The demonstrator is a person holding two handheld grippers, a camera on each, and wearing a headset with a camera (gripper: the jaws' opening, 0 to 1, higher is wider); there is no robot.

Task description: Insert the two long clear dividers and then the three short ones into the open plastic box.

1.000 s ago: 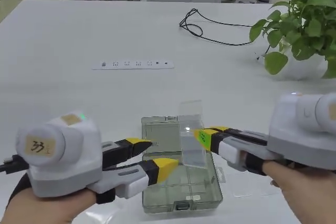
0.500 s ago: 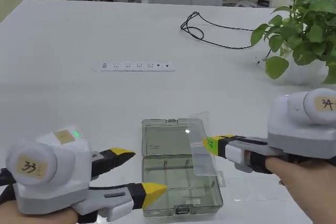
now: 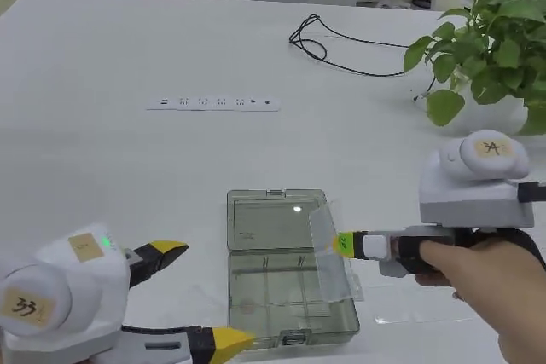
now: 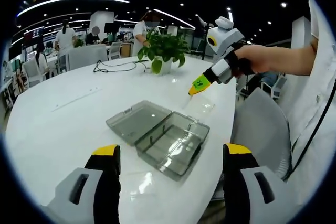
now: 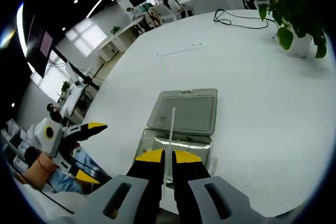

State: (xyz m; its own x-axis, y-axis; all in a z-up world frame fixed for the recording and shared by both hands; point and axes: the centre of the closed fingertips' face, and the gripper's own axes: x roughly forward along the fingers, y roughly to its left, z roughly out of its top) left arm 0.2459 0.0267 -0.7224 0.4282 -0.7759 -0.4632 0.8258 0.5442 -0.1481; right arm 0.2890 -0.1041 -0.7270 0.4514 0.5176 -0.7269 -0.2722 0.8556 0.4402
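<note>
The right hand-held gripper (image 3: 341, 243), pinching a clear flat plastic divider (image 3: 328, 253) on edge over the open smoky-grey plastic box (image 3: 231, 283), seems lined up for slotting, while the left hand-held gripper (image 3: 200, 294) hovers spread alongside.

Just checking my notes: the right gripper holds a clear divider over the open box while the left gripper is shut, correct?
Not quite: the left gripper is open, jaws wide apart in the left gripper view. The right gripper does hold the clear divider over the box.
</note>
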